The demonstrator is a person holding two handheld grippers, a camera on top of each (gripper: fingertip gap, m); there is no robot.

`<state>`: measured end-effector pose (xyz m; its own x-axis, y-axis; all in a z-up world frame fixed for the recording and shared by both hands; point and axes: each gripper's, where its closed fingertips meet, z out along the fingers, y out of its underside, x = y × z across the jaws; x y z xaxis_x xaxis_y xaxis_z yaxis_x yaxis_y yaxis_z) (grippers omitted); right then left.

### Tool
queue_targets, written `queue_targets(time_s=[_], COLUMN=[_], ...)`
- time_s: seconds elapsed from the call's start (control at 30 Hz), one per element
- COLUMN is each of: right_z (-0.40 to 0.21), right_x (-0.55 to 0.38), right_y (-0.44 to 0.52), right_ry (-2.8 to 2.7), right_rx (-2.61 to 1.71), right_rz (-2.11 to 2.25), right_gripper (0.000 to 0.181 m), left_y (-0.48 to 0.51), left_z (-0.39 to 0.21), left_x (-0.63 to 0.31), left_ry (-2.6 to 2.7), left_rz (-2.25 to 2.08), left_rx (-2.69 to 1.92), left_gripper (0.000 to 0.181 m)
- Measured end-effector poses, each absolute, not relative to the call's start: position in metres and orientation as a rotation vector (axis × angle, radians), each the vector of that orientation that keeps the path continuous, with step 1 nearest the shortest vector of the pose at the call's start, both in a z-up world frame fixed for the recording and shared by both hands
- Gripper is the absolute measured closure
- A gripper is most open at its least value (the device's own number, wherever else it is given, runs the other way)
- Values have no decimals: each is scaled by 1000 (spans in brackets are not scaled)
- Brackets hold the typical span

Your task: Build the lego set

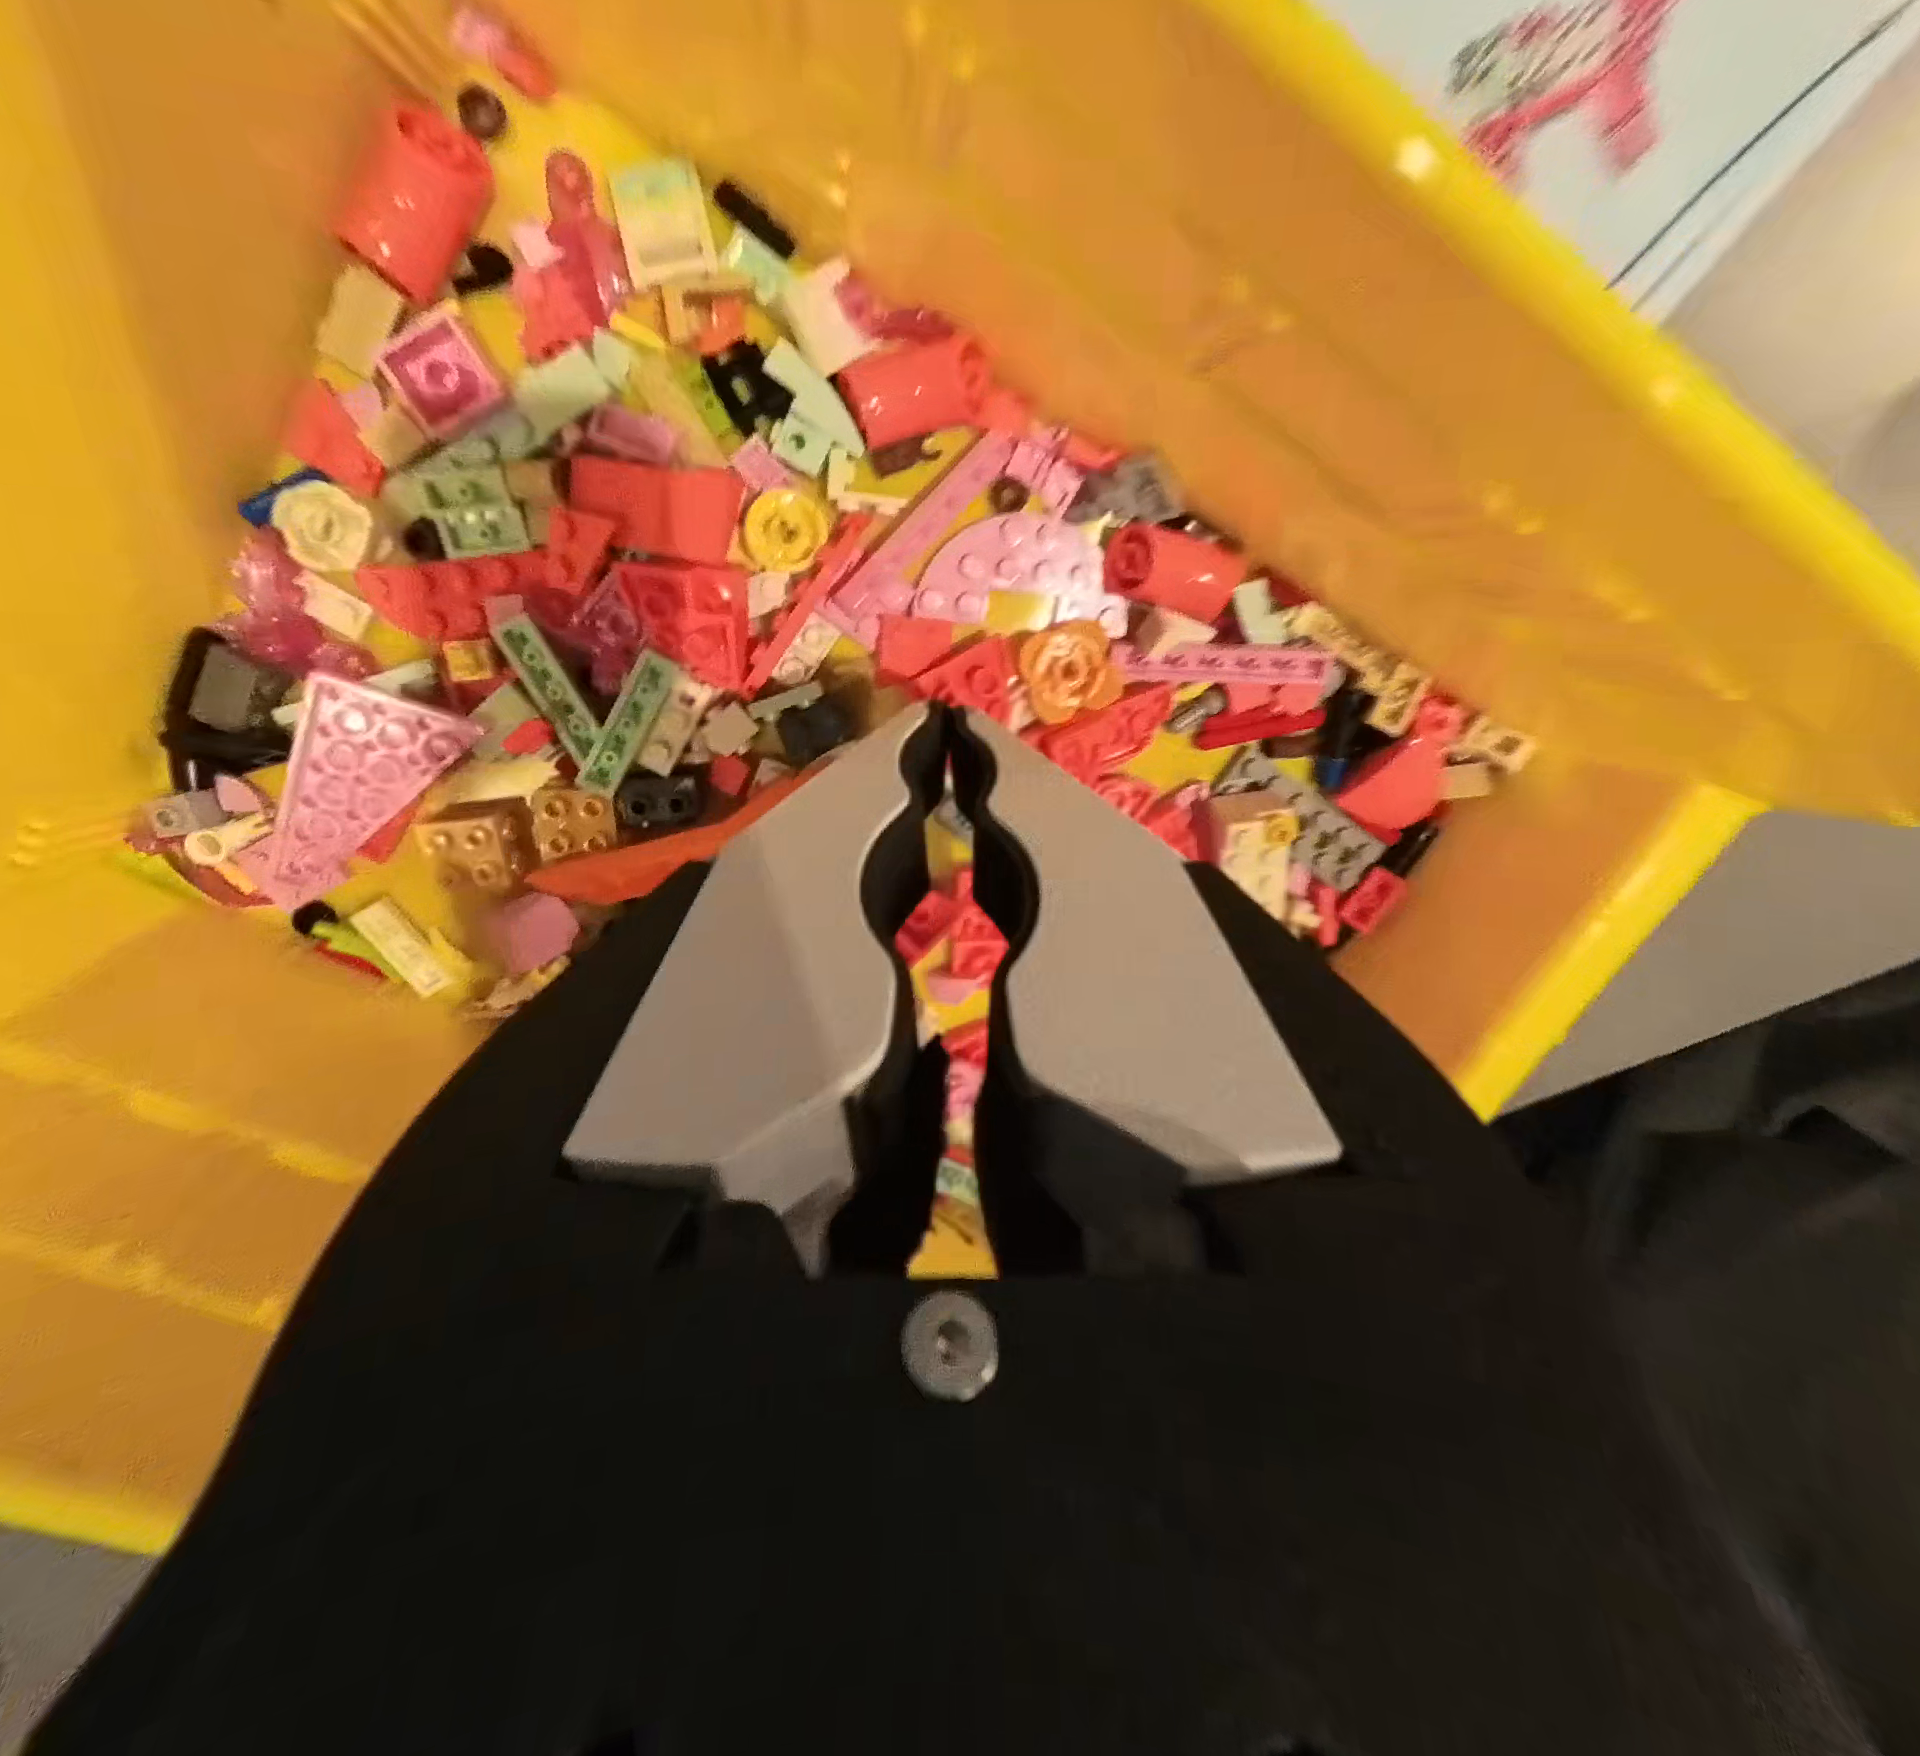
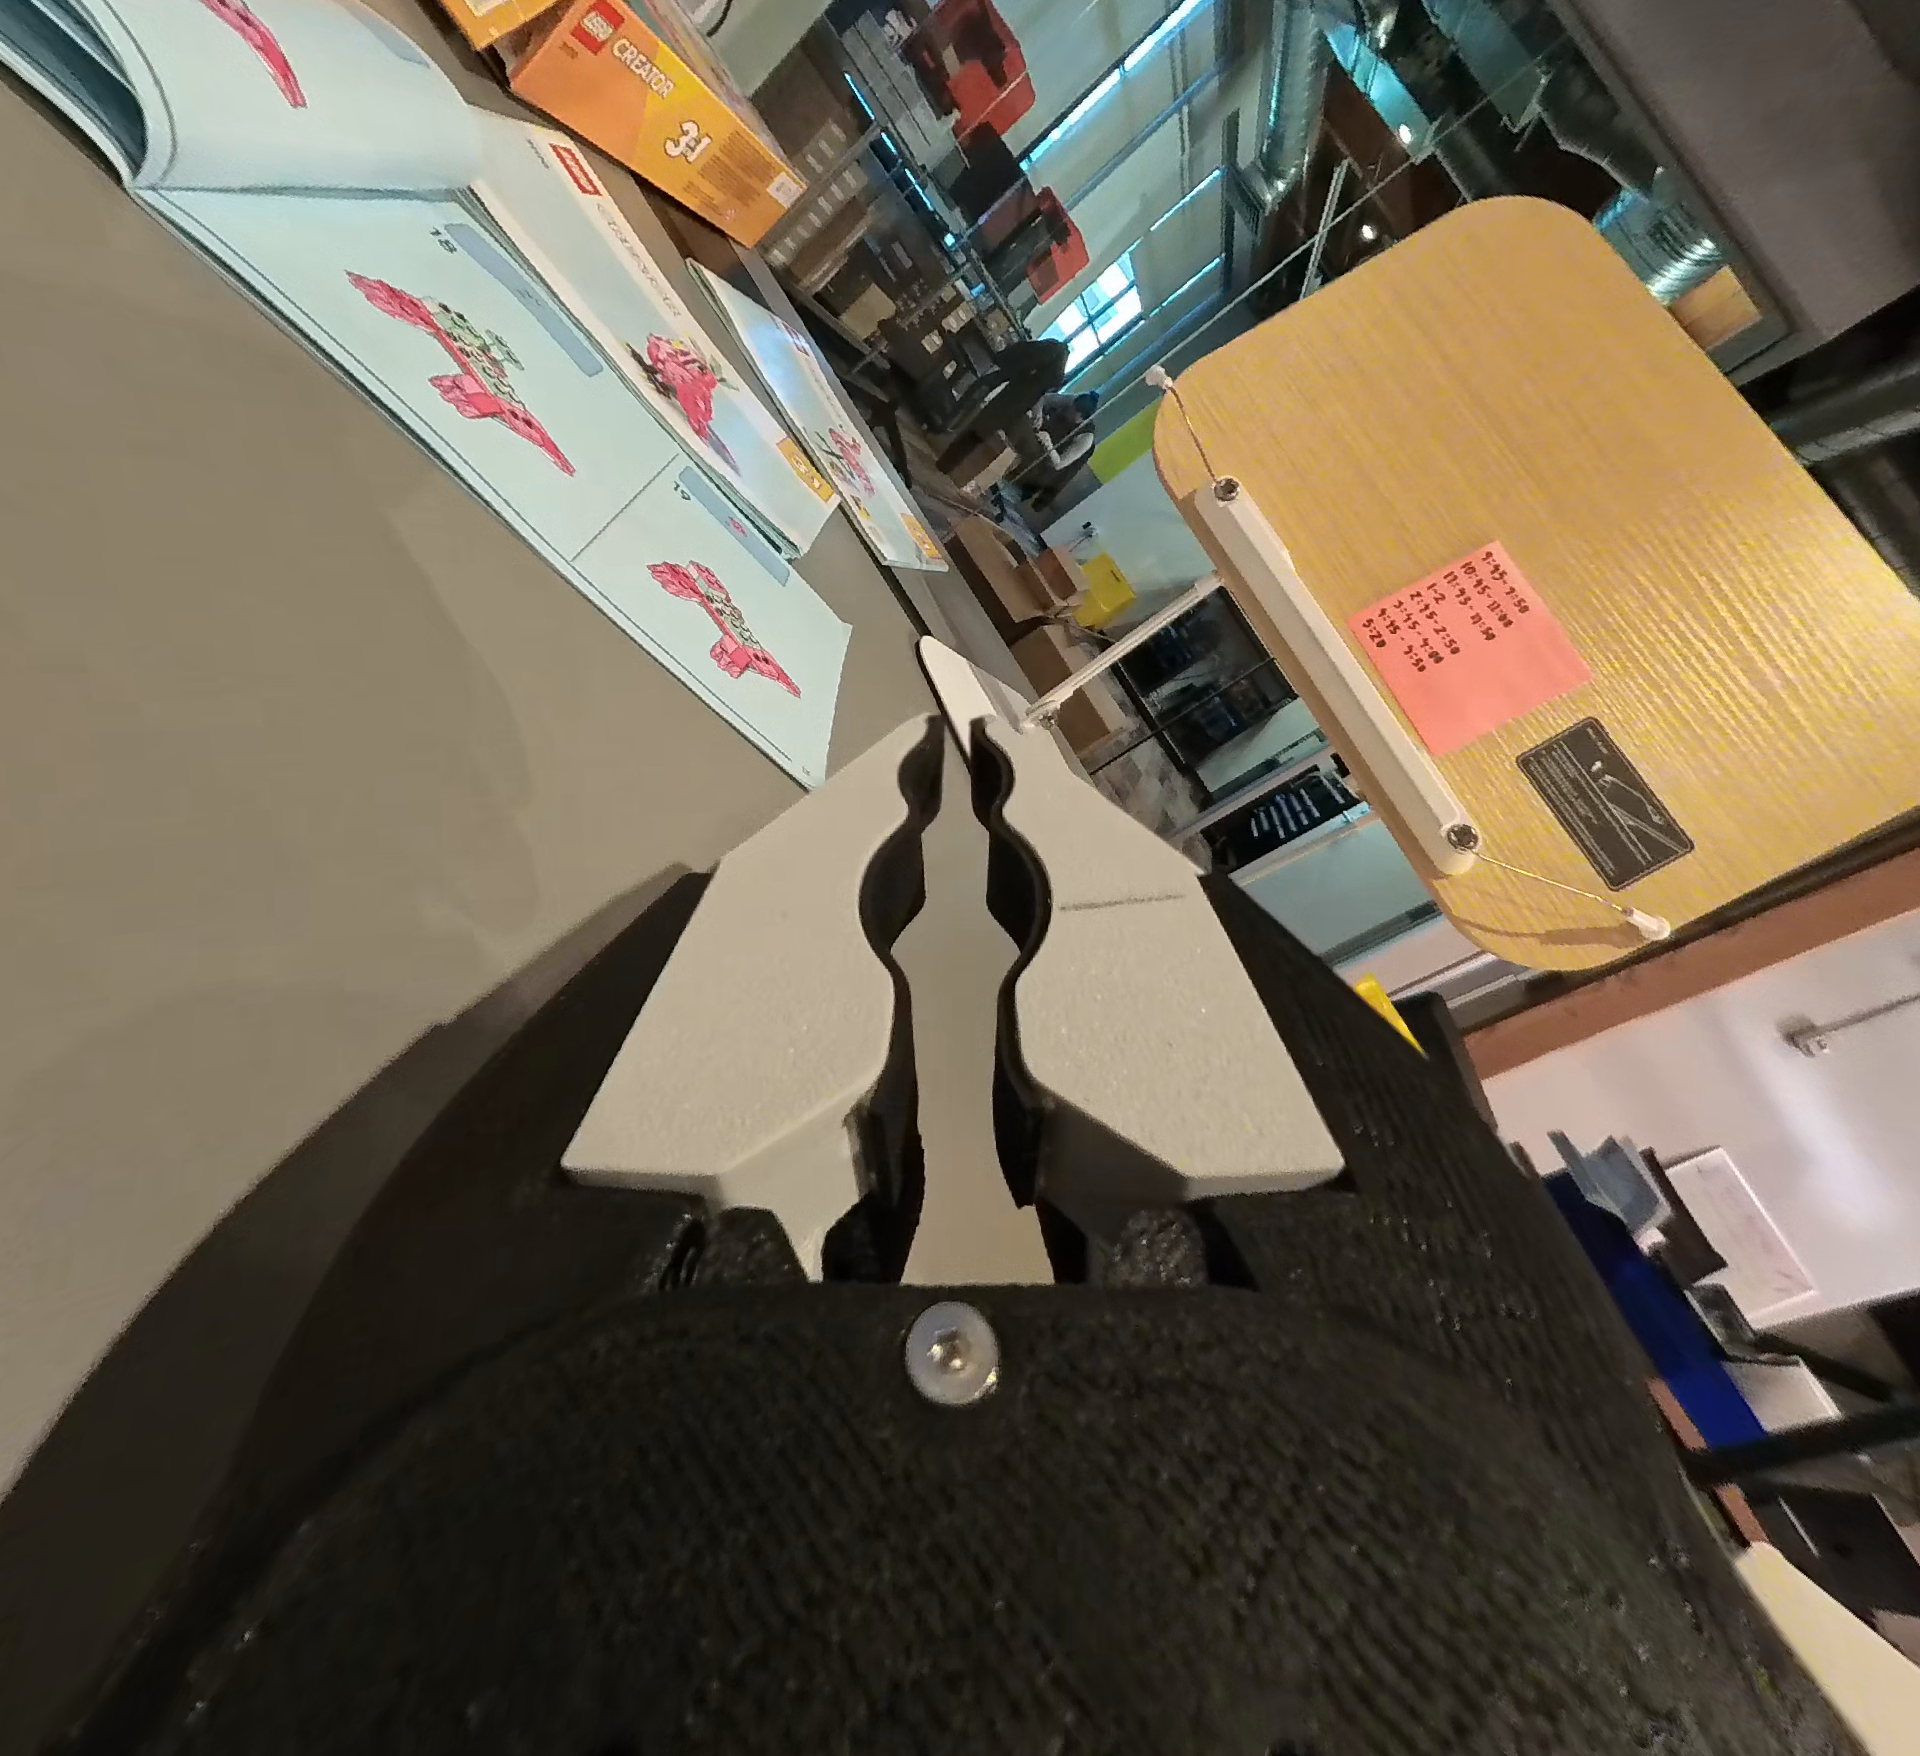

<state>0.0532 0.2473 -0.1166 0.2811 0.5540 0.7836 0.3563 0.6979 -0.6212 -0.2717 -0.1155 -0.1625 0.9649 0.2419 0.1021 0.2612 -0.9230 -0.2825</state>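
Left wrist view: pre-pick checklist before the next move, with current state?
1. Left gripper empty: ok, jaws nearly closed with nothing visible between the tips.
2. Jaws opened for a pick: not ok.
3. Left gripper over the yellow bin: ok, tips hang above the loose bricks.
4. Target brick chosen: cannot tell; view is blurred and the pile is mixed.
5. Instruction booklet open on the table: ok.
6. Right gripper free: ok, nearly closed, nothing held.

Wooden panel point(image 2: 1538, 563) bearing a pink note point(image 2: 1475, 657)
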Motion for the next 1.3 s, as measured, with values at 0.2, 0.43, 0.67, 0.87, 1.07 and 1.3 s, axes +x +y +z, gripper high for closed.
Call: queue_targets(time_s=[0.2,0.43,0.67,0.87,1.07,1.3], right_z=[-115,-115,-115,-117,-117,-116], right_x=[55,55,55,54,54,54], right_y=[249,248,250,249,249,249], right_ry=[-1308,-1311,-1305,-1318,-1321,-1311], right_rx=[-865,-869,-888,-892,-893,-906], right_rz=[180,199,223,234,244,280], right_gripper=[179,180,180,180,180,180], left_y=[-119,-91,-87,-92,-92,-92], left_z=[-186,-182,-186,-191,-192,-180], left_x=[-282,-292,-296,-292,-281,-278], left_ry=[-439,-595,-595,-578,-452,-408], left_rz=[-114,-229,-180,-131,-74,-5], left_rx=[-2956,-2764,-2797,-2854,-2892,-2854], left_gripper=[181,167,159,160,176,181])
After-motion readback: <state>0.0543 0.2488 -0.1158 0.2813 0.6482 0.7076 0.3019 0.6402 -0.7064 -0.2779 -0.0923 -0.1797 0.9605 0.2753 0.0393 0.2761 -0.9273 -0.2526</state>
